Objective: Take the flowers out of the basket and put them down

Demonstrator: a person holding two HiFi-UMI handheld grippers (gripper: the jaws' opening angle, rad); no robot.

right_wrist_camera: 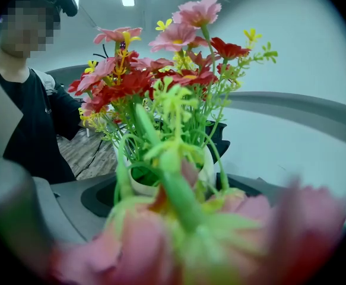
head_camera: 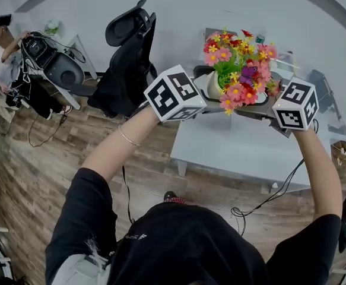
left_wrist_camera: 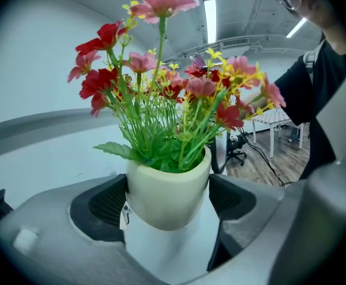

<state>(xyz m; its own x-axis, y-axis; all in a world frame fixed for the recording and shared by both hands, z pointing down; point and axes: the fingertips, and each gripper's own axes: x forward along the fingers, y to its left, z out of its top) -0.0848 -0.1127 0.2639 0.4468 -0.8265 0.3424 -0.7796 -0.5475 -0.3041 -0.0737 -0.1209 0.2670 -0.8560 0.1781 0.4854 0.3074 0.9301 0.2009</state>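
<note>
one flower pot [left_wrist_camera: 167,189] sits clamped in the left tool [left_wrist_camera: 168,205].

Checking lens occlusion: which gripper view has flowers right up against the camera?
The right gripper view: blurred pink blooms fill its foreground, half hiding the cream pot. The left gripper view shows that pot clear between its jaws.

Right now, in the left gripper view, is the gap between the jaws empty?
No, the cream pot holding the flowers sits clamped between the jaws of the left gripper.
</note>
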